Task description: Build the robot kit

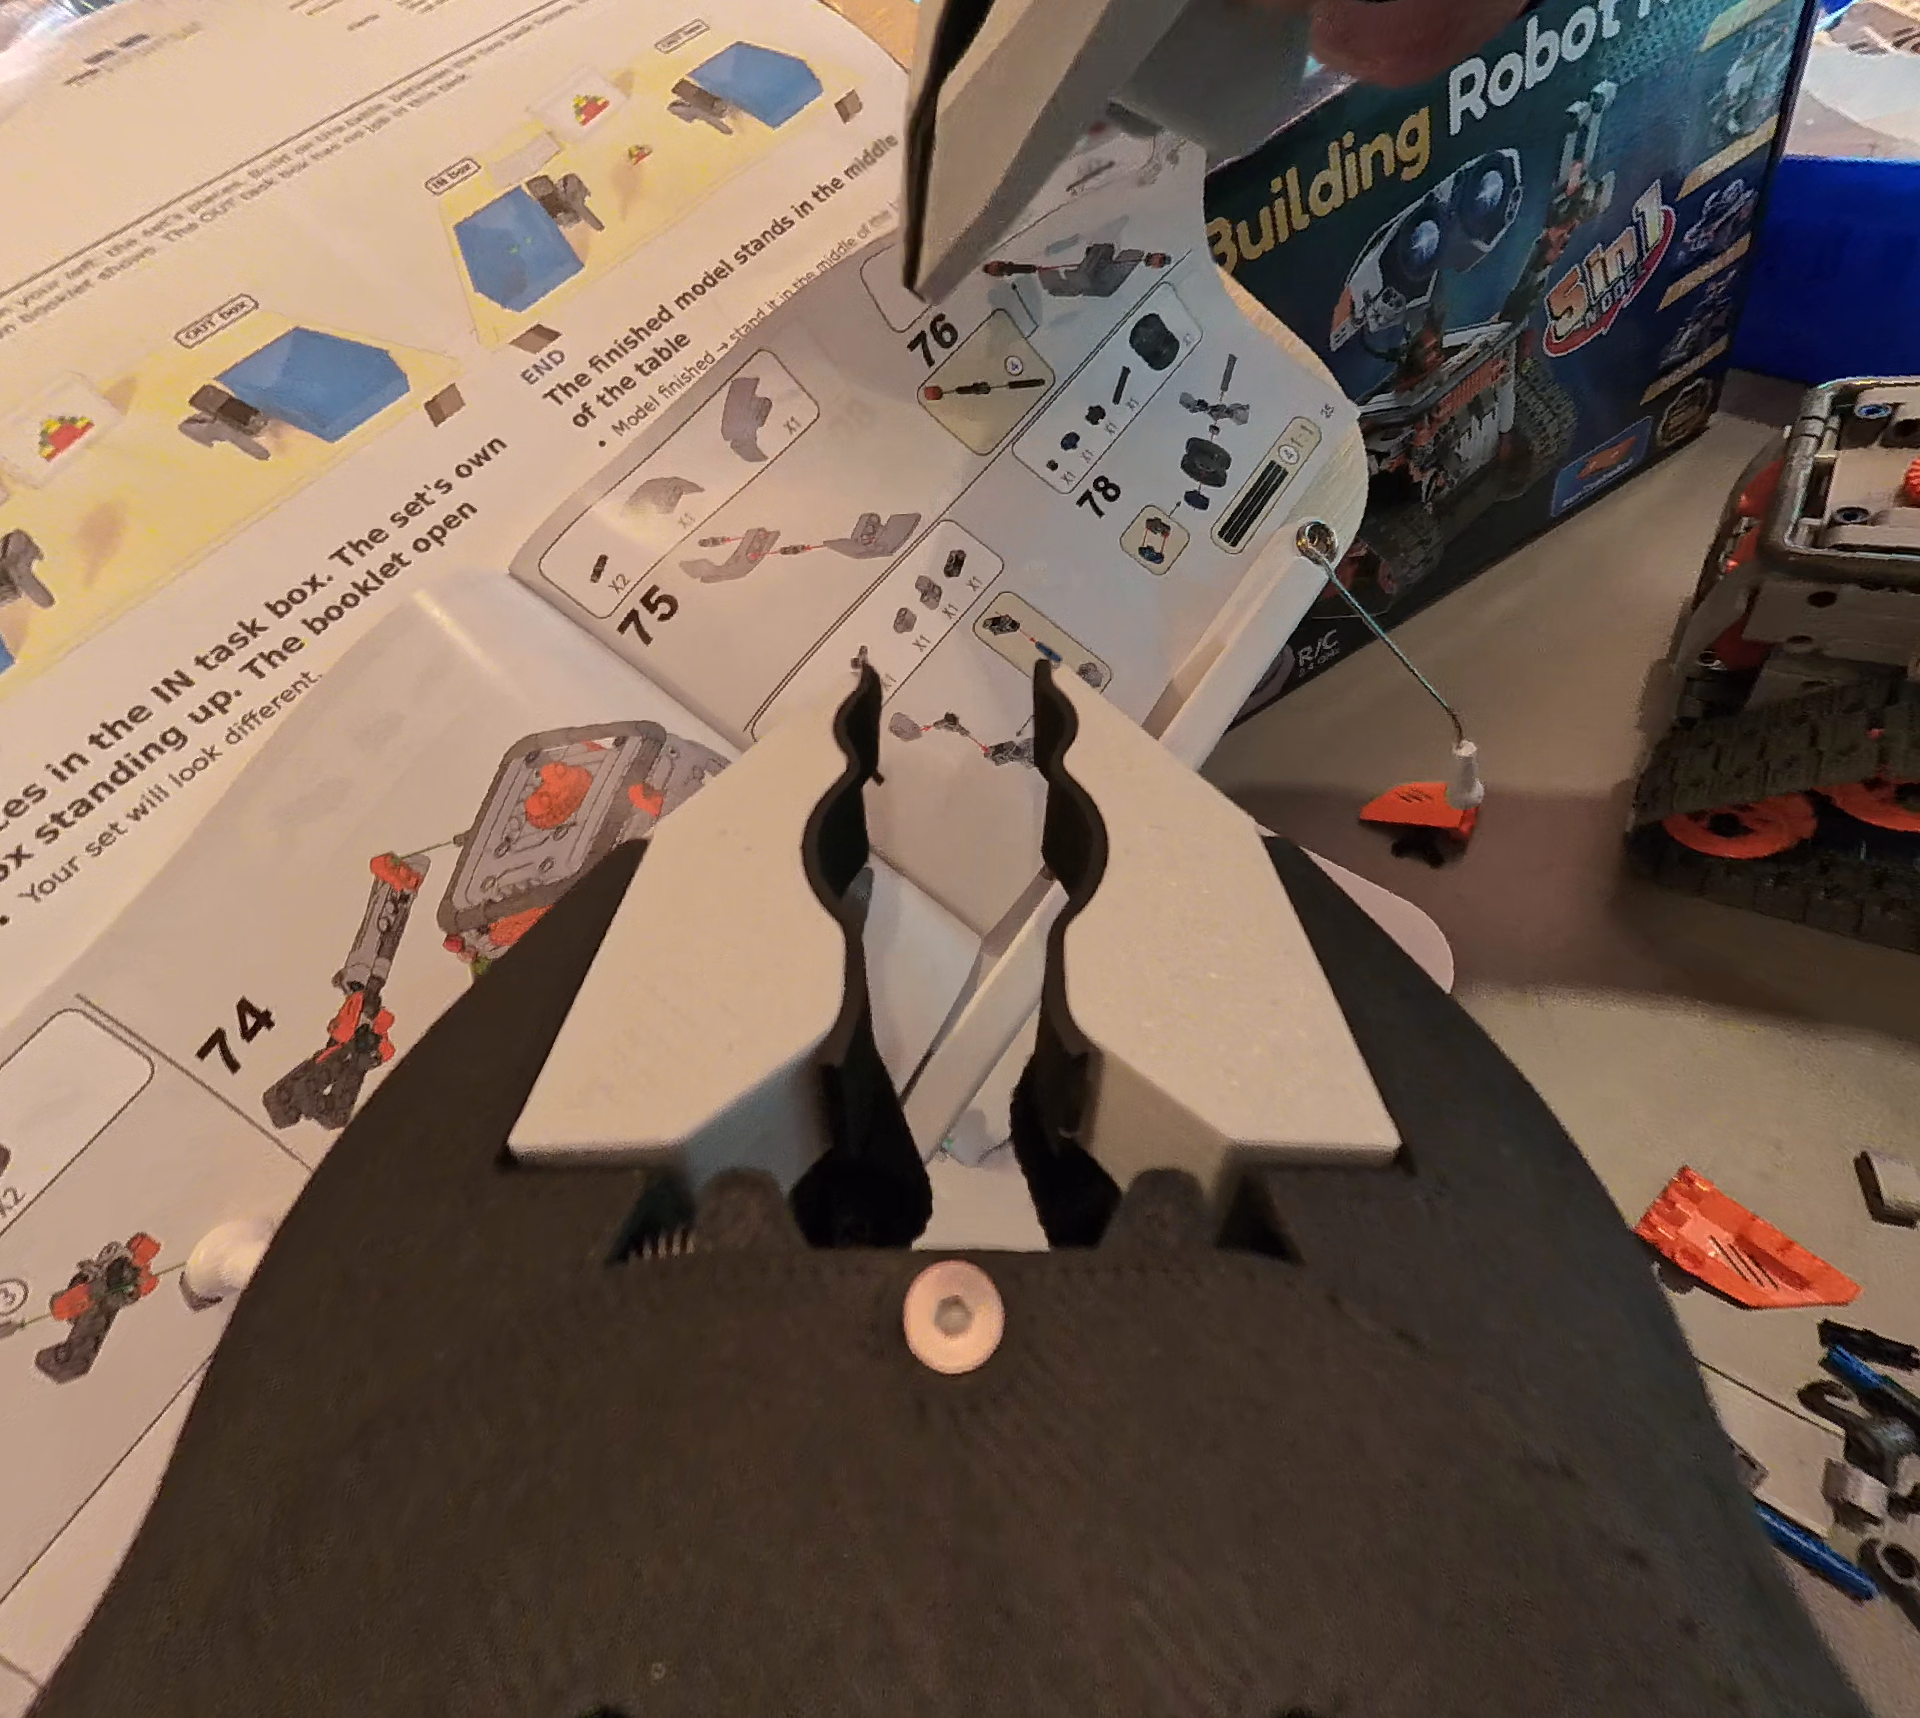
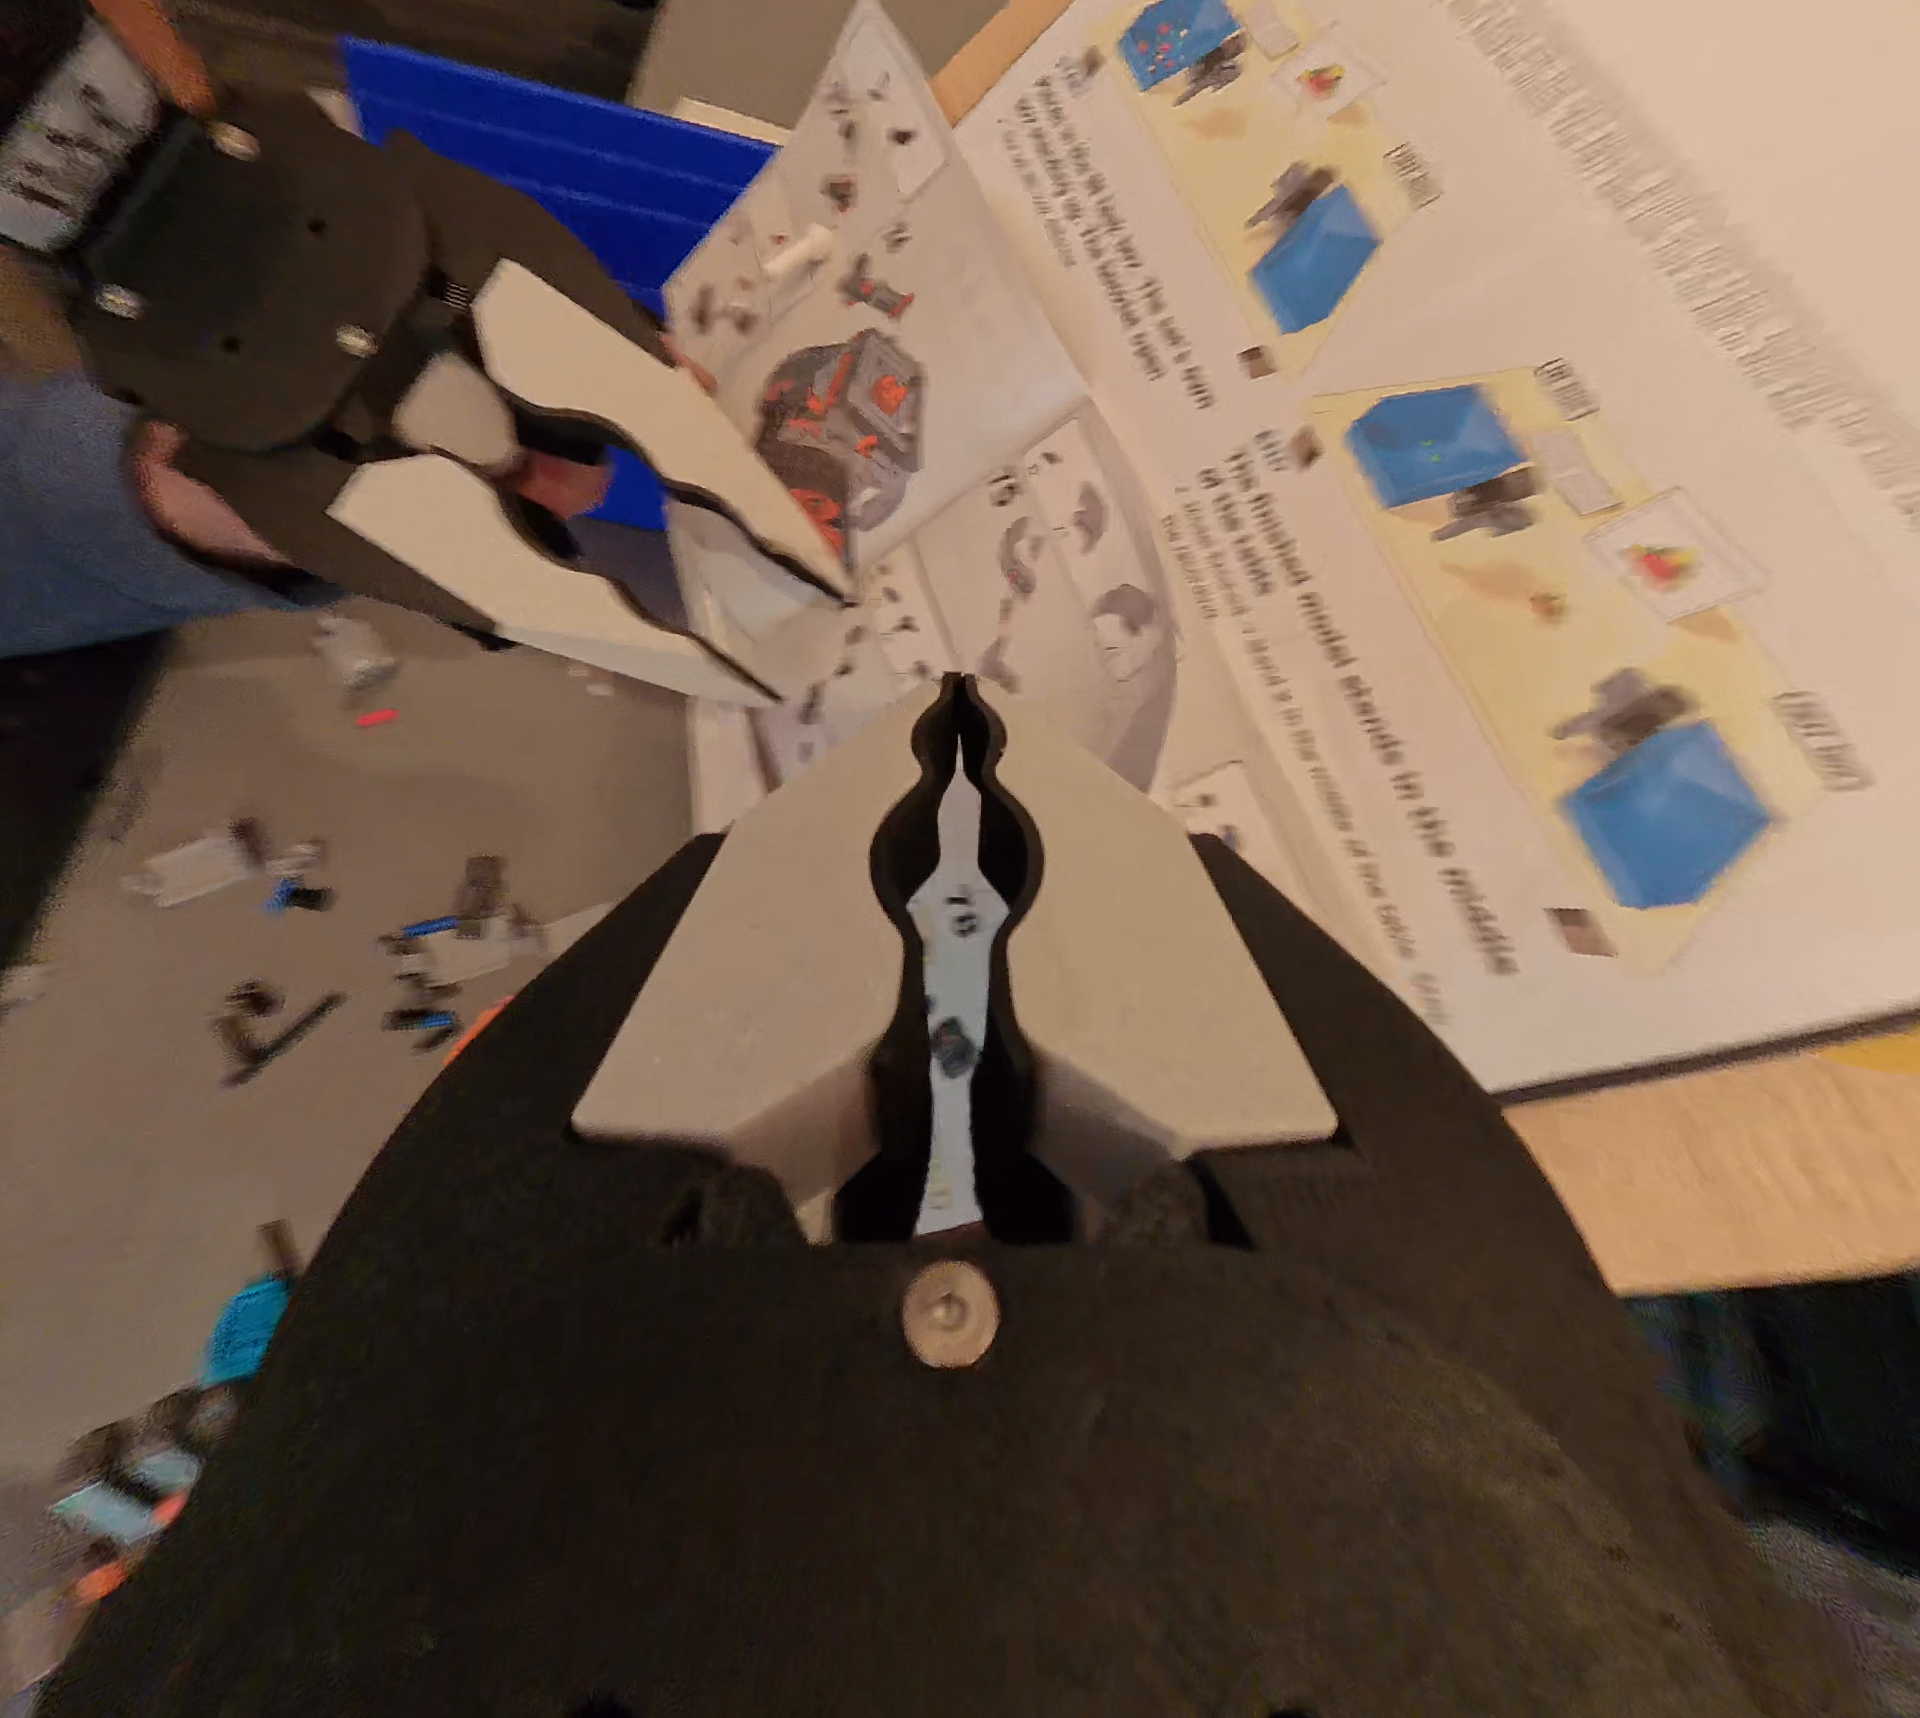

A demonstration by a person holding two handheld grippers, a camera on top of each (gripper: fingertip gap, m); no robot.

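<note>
Left tool (image 1: pixel 951 702): jaws apart with a clear gap, nothing between them. It hovers low over the open instruction booklet (image 1: pixel 790 525), tips over the lower edge of the right-hand page, near the white holder (image 1: pixel 1262 619) that props the booklet up.

Right tool (image 2: pixel 961 681): tips pressed together. A strip of printed page shows through the slot behind the tips, so it may be pinching a booklet leaf, but I can't tell for sure; motion blur. In the left wrist view the right tool comes down from above, closed tip at the top of the same right-hand page.

Geometry: the booklet lies straight ahead of both tools, leaning back on the stand, spine roughly along the left tool's pointing direction. The right tool is on the page's upper part, the left at its lower edge; the two tips are near each other, not touching.

Behind the booklet: large instruction sheet (image 1: pixel 312 214) on a wooden board. Further right: kit box (image 1: pixel 1558 214), partly built tracked model (image 1: pixel 1797 660), orange pieces (image 1: pixel 1745 1253) and small loose parts (image 2: pixel 416 941) on the grey desk (image 1: pixel 1507 993). Blue bin (image 2: pixel 561 151) beyond.
</note>
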